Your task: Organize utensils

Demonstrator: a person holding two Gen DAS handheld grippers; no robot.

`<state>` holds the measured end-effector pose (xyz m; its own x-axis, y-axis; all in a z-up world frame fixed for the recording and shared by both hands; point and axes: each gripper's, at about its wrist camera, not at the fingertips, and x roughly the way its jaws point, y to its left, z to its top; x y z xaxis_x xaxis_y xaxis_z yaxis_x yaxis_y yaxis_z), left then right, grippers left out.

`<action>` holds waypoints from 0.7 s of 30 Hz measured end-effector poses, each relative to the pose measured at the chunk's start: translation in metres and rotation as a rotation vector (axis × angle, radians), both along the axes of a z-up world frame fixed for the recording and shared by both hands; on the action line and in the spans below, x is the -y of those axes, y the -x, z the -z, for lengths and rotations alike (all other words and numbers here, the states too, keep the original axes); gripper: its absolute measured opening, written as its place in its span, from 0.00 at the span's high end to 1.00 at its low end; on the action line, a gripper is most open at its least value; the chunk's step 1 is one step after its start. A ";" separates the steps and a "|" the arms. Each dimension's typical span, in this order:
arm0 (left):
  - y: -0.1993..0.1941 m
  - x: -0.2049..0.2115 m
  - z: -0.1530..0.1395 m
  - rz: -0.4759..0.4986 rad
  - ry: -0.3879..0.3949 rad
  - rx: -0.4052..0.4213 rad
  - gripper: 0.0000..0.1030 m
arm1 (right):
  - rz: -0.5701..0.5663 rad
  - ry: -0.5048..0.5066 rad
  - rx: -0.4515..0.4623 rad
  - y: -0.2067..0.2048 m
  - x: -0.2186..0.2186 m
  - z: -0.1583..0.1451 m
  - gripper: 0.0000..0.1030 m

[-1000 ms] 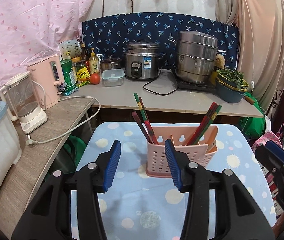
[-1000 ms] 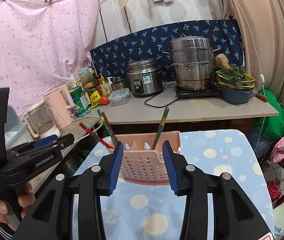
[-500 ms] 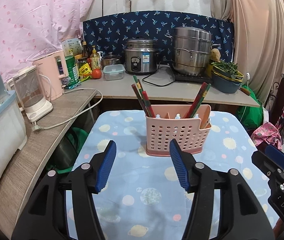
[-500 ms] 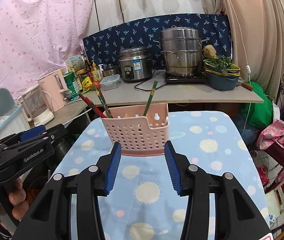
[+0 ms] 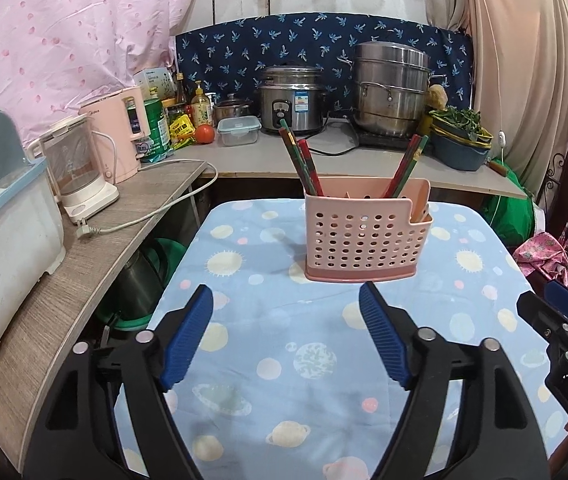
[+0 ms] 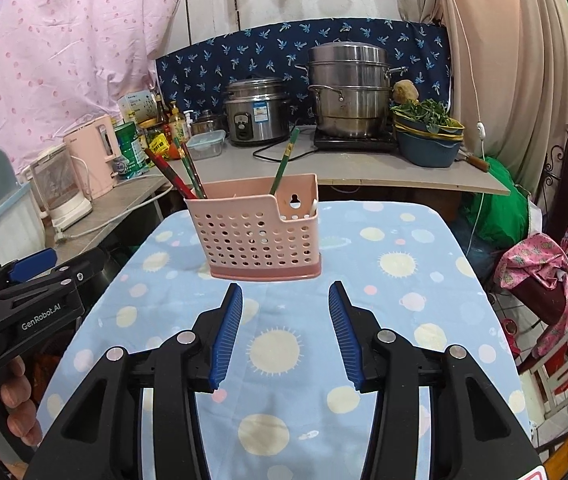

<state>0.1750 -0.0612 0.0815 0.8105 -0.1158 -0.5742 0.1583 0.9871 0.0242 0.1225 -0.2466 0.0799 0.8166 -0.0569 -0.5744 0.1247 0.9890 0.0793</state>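
Note:
A pink perforated utensil holder (image 5: 365,235) (image 6: 262,229) stands upright on the blue patterned table (image 5: 307,364) (image 6: 387,320). Red and green chopsticks (image 5: 301,162) (image 6: 180,172) lean out of its left compartment, and more chopsticks (image 5: 407,164) (image 6: 284,162) stand in another. My left gripper (image 5: 285,296) hovers just short of the holder, its jaws opening wide with nothing between them. My right gripper (image 6: 285,290) is also a little in front of the holder, jaws opening, empty. A hand holds the left gripper's handle at the left edge of the right wrist view.
A wooden side counter (image 5: 64,280) carries a white bin (image 5: 4,220), a blender (image 5: 80,176) and a pink kettle (image 5: 118,140) with a loose plug. The back counter holds a rice cooker (image 5: 291,100), a steamer pot (image 5: 389,88), bowls of greens (image 5: 459,144) and bottles.
Both grippers have drawn back from the holder and sunk lower. The left jaws have spread much wider; the right jaws have widened slightly. The holder stays put.

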 end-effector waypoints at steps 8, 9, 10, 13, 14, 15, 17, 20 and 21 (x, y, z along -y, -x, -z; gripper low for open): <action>0.006 0.000 0.014 0.002 -0.015 -0.018 0.20 | 0.037 0.001 -0.013 0.008 0.008 0.013 0.34; 0.006 0.000 0.016 0.002 -0.015 -0.020 0.19 | 0.041 0.003 -0.016 0.009 0.009 0.014 0.30; 0.007 0.000 0.018 0.001 -0.016 -0.023 0.17 | 0.043 0.001 -0.018 0.009 0.009 0.016 0.28; 0.009 0.001 0.022 0.000 -0.025 -0.026 0.16 | 0.050 -0.008 -0.025 0.011 0.013 0.020 0.25; 0.009 0.002 0.025 0.000 -0.028 -0.029 0.15 | 0.054 -0.008 -0.026 0.011 0.014 0.021 0.24; 0.009 0.002 0.026 0.000 -0.029 -0.032 0.15 | 0.056 -0.007 -0.029 0.012 0.014 0.023 0.22; 0.009 0.003 0.029 -0.002 -0.031 -0.038 0.14 | 0.060 -0.012 -0.034 0.012 0.016 0.026 0.22; 0.009 0.003 0.032 -0.005 -0.033 -0.045 0.11 | 0.064 -0.028 -0.040 0.013 0.018 0.030 0.18; 0.009 0.004 0.033 -0.006 -0.033 -0.046 0.10 | 0.064 -0.035 -0.042 0.014 0.019 0.031 0.17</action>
